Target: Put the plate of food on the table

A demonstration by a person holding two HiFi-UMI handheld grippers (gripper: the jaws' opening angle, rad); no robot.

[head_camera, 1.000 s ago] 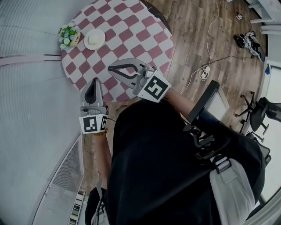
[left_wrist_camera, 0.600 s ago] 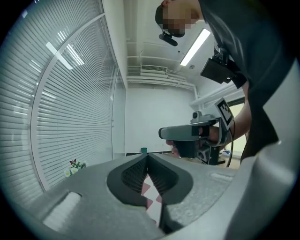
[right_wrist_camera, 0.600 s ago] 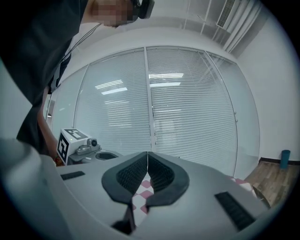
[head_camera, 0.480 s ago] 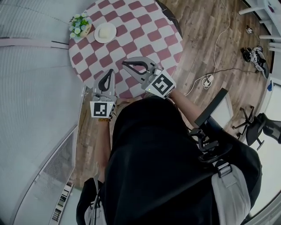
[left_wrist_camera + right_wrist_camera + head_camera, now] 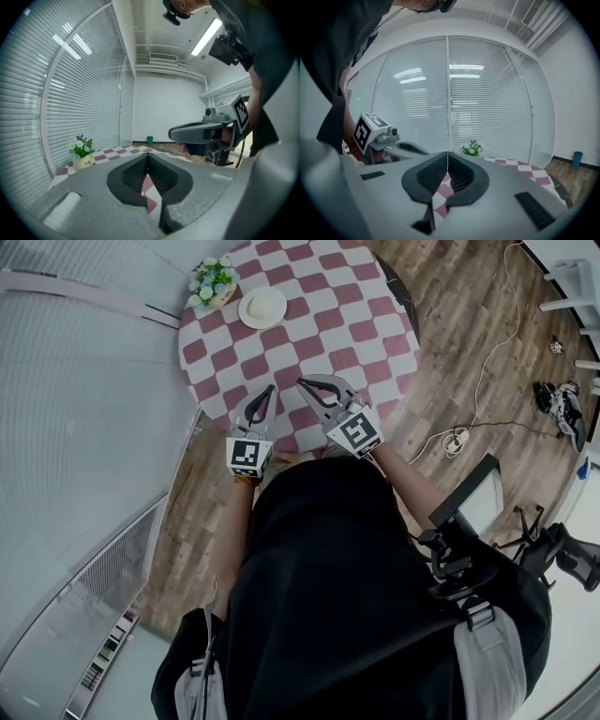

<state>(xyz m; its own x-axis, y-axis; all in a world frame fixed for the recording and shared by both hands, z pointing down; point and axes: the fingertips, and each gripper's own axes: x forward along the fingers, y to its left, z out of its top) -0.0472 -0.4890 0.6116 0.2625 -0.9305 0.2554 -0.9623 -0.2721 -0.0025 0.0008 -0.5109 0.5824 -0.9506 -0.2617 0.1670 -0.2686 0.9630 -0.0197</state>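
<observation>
Since the plate [image 5: 262, 307] sits on the table [image 5: 356, 324] (by flowers [image 5: 211, 279]), task looks done; L gripper [image 5: 270, 389] & R gripper [image 5: 303, 383] closed, empty; next: withdraw.

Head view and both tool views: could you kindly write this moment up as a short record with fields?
table: round, red-and-white checked cloth
plate of food: on the table's far side, beside the flower pot
left tool: jaws together, empty, over the table's near edge
right tool: jaws together, empty, over the table beside the left tool
floor: wood, with a white cable lying right of the table
</observation>
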